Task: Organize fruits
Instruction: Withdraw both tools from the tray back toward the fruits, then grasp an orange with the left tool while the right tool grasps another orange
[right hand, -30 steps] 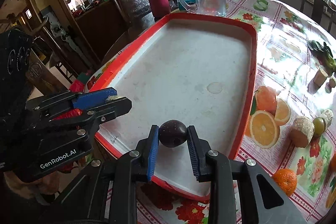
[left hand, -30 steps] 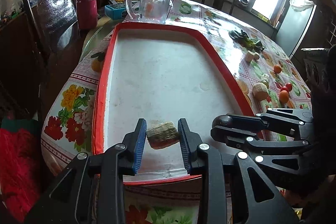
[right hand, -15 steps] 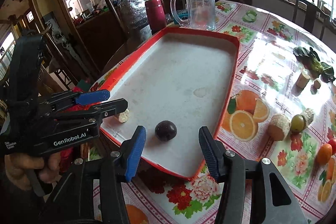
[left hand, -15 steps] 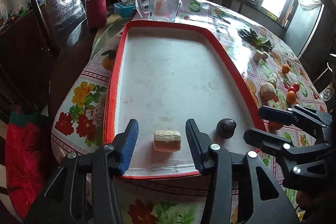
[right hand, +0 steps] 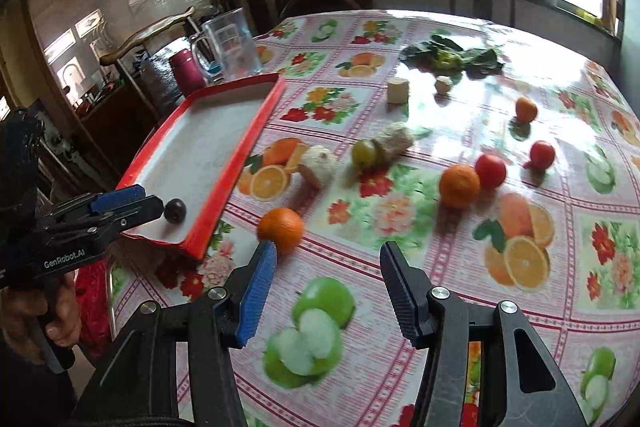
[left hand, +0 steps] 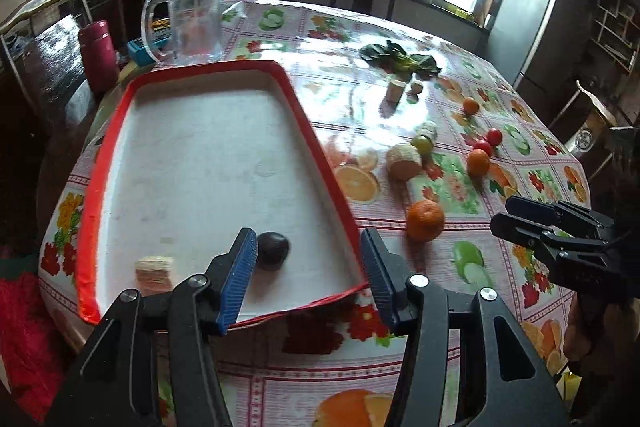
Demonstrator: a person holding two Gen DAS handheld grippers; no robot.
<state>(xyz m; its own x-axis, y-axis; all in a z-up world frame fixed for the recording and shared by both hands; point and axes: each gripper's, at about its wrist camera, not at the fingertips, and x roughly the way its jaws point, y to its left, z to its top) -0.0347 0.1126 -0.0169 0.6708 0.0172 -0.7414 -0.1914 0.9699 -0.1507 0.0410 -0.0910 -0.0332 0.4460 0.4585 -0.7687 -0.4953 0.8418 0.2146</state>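
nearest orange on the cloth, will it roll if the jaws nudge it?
Probably: the orange looks round and sits free on the glossy tablecloth. Its rind looks matte, so an even squeeze likely holds. It looks firm, not fragile.

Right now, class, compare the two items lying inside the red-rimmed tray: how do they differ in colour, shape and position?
The dark round fruit is deep purple-black and smooth; the tan cut chunk is pale beige and fibrous-looking. The fruit is ball-shaped, the chunk a blocky piece. The fruit lies nearer the tray's right rim, by the left gripper's left finger; the chunk sits towards the left corner. Both rest loose on the tray's near end, untouched by either open gripper.
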